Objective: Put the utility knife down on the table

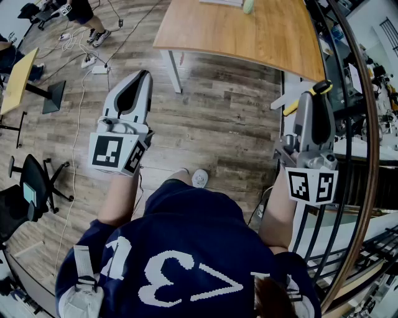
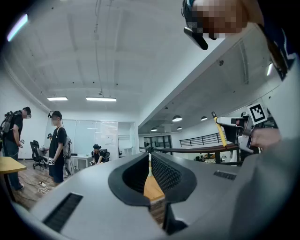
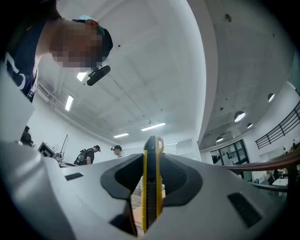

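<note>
The utility knife (image 3: 152, 187), yellow with a black slider, stands upright between the jaws of my right gripper (image 3: 151, 164), which is shut on it. In the head view the right gripper (image 1: 318, 94) is at the right, with the knife (image 1: 293, 106) sticking out past its tips, in the air short of the wooden table (image 1: 249, 37). My left gripper (image 1: 143, 76) hovers over the floor at the left, shut with nothing in it. The left gripper view looks along its closed jaws (image 2: 149, 159) and shows the knife (image 2: 219, 132) off to the right.
A small green thing (image 1: 249, 6) stands at the table's far edge. A curved railing (image 1: 367, 155) runs down the right. An office chair (image 1: 31, 180) and floor cables (image 1: 81, 68) are at the left. People (image 2: 58, 145) stand in the room beyond.
</note>
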Tool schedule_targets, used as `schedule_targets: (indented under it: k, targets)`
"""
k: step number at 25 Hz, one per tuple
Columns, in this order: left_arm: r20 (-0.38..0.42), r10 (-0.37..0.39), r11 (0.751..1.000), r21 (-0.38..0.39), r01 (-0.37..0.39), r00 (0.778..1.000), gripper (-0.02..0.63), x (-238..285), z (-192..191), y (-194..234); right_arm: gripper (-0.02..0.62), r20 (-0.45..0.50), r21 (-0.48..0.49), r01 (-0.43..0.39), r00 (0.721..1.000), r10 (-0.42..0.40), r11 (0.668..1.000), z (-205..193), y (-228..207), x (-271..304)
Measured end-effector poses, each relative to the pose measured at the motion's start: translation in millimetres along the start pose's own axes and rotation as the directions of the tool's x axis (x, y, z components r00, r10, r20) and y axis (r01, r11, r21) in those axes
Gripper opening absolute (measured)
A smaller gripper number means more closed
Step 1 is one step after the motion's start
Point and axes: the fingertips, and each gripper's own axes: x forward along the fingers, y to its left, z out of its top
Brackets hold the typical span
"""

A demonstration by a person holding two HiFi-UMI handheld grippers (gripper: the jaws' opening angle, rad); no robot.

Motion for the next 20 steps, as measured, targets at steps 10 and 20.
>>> schedule_targets:
  k: [10, 20]
  targets:
    - [-0.019, -0.009, 1.0, -0.013, 0.009, 1.0, 0.028, 23, -12, -9, 0.124, -0.005, 0.057, 0.005, 1.0, -0.005, 0.998, -11, -20, 8]
    - [-0.009, -0.023, 0.999, -0.023, 0.022, 1.0, 0.028, 114, -27, 13, 0.124, -0.027, 0.046, -0.005, 1.0, 0.006, 0.999, -39, -61, 78]
